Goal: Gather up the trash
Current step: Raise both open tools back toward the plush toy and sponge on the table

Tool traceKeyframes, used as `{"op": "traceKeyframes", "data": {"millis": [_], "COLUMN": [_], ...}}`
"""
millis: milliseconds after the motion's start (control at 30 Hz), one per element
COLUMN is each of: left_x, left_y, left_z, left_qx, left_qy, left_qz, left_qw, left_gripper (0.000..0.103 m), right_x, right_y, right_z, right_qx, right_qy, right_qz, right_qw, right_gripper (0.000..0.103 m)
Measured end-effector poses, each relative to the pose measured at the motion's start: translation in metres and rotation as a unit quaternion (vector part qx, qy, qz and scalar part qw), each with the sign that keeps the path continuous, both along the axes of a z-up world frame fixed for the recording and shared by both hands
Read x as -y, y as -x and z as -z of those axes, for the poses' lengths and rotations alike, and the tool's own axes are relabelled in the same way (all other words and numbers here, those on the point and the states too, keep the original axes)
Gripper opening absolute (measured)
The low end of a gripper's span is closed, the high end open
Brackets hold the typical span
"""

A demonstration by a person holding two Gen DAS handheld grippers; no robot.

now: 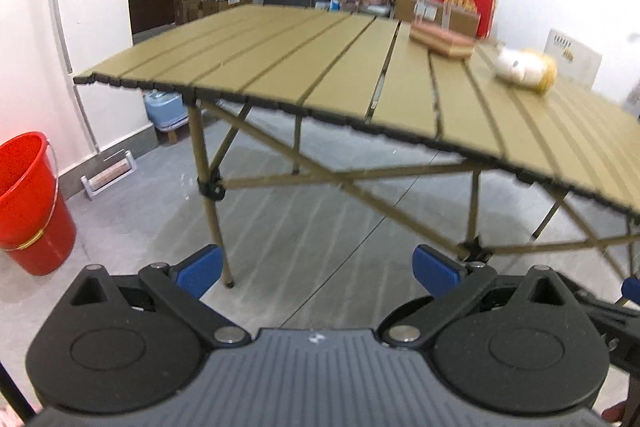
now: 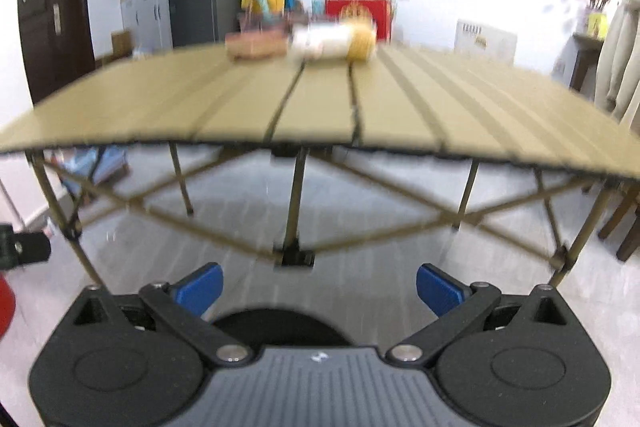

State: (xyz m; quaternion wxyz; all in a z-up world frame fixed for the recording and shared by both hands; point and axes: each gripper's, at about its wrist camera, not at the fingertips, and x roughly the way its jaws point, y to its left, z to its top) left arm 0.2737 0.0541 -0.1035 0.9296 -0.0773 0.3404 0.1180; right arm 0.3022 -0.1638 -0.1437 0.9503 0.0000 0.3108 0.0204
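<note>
Worktop: folding slatted top on crossed legs, seen from low and in front in both wrist views; both views blurred.

Trash, item one: box, flat, brownish, lying on the far part of the worktop; also in the right view.

Trash, item two: bottle, white body with a yellow end, lying on its side just beside the box; in the right view it lies close against the box, contact not certain.

Bucket: red, standing on the floor at the left, well apart from the worktop; likely the place for the trash.

Left gripper: jaws spread wide, nothing between them, held below worktop level.

Right gripper: jaws likewise spread wide and empty, pointed roughly at the two items.

Step in hand, as judged: the approach; nothing picked up yet.

Next move calls for: raising a gripper above the worktop edge, reaching across to the far side, and closing the jaws across the bottle's round body or the box's narrow sides.
</note>
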Motion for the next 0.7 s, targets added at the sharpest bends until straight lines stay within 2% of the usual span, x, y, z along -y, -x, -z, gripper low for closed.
{"op": "traceKeyframes", "data": {"millis": [167,333,700], "left_x": [0.001,-0.002,0.003], "left_y": [0.0,-0.002,-0.033], "left_z": [-0.025,-0.045,-0.074], "left_qx": [0.019,0.038,0.057], "left_qy": [0.007,0.002,-0.007], "left_qz": [0.01,0.007,0.017], "left_qw": [0.9997,0.9992,0.9982], "left_gripper": [0.103,0.103,0.103], "right_x": [0.025,0.036,0.039], "right_y": [-0.001,-0.015,-0.06], "right_z": [-0.045,-0.074,-0.112], "right_qx": [0.061,0.093,0.139], "right_qy": [-0.031,-0.038,-0.016], "right_qz": [-0.013,-0.019,-0.015], "right_qw": [0.998,0.995,0.99], "right_gripper": [0.103,0.103,0.103]}}
